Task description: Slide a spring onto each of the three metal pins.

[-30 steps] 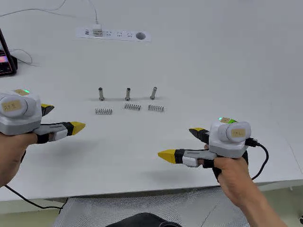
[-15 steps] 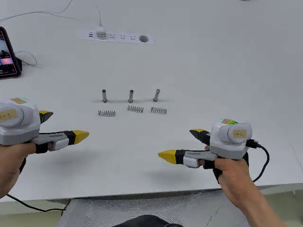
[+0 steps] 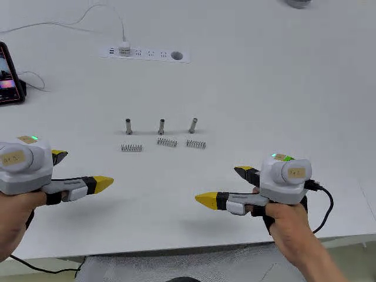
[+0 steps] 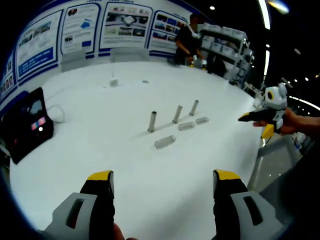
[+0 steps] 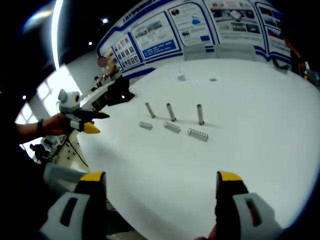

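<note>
The jaws of the left gripper (image 3: 81, 169) stand wide open with nothing between them, and their yellow tips point to the right across the white surface (image 3: 264, 106). The jaws of the right gripper (image 3: 224, 185) are also wide open and hold nothing; their tips point to the left, toward the other gripper. Both grippers are held over the near part of the surface, well apart from each other and from the parts. Farther from the person, three metal pins stand upright in a row that runs from left to right: the left pin (image 3: 128, 126), the middle pin (image 3: 161, 126) and the right pin (image 3: 192, 125), each with its long axis vertical. Just in front of each pin, on the person's side and not touching it, one spring lies flat: the left spring (image 3: 131, 148), the middle spring (image 3: 167, 142) and the right spring (image 3: 196, 144). The long axis of every spring runs along the row, so it lies across the axis of its pin. All three pins are bare. Well behind them a power strip (image 3: 144, 53) lies on the surface, and a phone (image 3: 7, 73) stands at the left edge.
</note>
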Demonstrator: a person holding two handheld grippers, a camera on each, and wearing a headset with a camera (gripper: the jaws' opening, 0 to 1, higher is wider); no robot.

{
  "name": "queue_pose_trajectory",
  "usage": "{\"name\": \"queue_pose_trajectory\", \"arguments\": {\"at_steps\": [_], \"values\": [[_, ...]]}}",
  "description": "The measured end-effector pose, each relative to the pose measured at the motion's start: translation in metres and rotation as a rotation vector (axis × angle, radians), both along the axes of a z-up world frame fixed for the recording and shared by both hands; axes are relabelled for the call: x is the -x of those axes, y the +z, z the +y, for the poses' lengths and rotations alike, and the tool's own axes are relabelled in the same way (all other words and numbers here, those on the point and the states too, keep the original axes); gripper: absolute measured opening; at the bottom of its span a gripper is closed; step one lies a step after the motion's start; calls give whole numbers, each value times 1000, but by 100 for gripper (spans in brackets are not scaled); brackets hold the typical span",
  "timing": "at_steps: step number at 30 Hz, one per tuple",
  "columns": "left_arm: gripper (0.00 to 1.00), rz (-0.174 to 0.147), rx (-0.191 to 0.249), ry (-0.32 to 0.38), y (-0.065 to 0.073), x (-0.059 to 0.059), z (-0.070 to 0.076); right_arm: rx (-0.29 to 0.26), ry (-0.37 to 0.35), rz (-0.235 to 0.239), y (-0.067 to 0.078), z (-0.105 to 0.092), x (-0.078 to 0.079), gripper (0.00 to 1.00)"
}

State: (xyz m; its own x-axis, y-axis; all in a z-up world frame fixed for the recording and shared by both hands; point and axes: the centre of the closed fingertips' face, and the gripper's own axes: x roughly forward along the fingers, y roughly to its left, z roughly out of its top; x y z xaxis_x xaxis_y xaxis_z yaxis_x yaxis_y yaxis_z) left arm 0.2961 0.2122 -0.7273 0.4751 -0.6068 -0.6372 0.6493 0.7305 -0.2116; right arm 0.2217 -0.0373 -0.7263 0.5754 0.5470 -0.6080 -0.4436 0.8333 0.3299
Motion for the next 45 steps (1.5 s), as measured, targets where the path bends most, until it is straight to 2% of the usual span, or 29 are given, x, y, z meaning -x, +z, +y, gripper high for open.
{"name": "queue_pose_trajectory", "arguments": {"at_steps": [11, 22, 33, 37, 45], "values": [[82, -2, -10, -43, 1, -4, -6, 17, 33, 5, -2, 5, 3, 91], [81, -14, -49, -141, 1, -14, -18, 20, 43, 11, -3, 7, 7, 90], [81, -25, -129, -287, -4, -23, -32, 29, 20, 15, -2, 0, 7, 91], [80, -23, -143, -321, -7, -25, -36, 38, 17, 17, -4, -3, 7, 92], [78, -19, -182, -379, -20, -30, -40, 39, 14, -7, -4, -5, 5, 93]]}}
